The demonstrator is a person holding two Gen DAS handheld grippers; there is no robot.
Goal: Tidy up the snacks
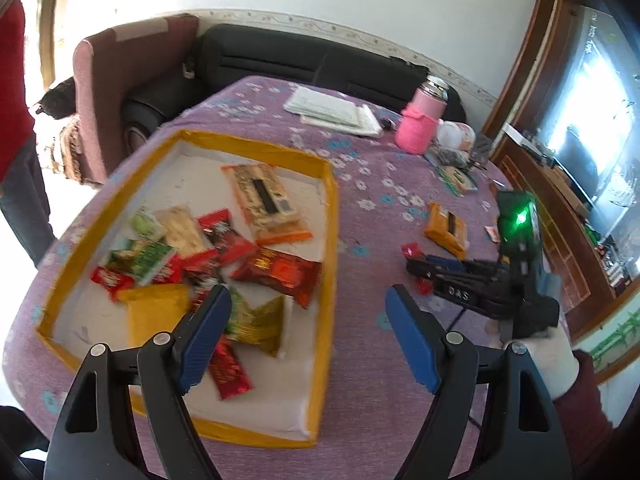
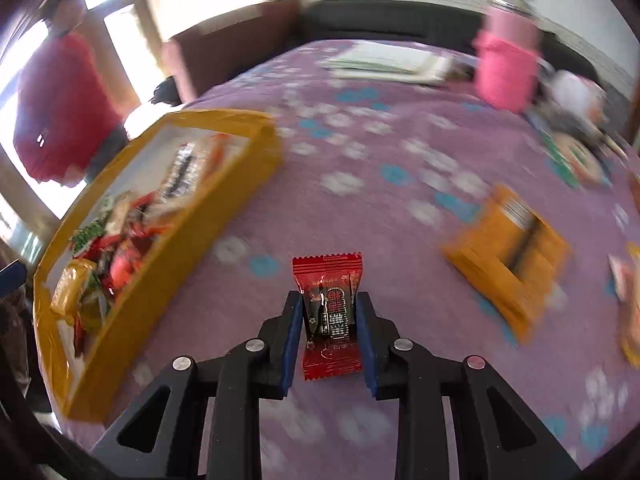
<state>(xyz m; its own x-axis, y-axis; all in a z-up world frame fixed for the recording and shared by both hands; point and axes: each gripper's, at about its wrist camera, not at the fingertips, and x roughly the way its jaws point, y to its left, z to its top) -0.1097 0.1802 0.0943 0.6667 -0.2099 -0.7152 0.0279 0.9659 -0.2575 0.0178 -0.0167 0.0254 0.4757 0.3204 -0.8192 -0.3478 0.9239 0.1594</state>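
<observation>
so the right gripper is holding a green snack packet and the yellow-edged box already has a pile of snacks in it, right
Not quite: the packet is red, not green. The right wrist view shows the right gripper shut on a red snack packet. The rest holds: the yellow-edged box already has a pile of snacks in it.

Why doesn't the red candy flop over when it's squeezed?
The red candy probably holds something firm, since it stands straight between the right gripper pads. It looks light. Its shiny wrapper might slip or crinkle.

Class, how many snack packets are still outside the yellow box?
3 clearly: a red packet in the right gripper, an orange packet on the cloth, another at the table's right edge. More may be hidden.
</observation>
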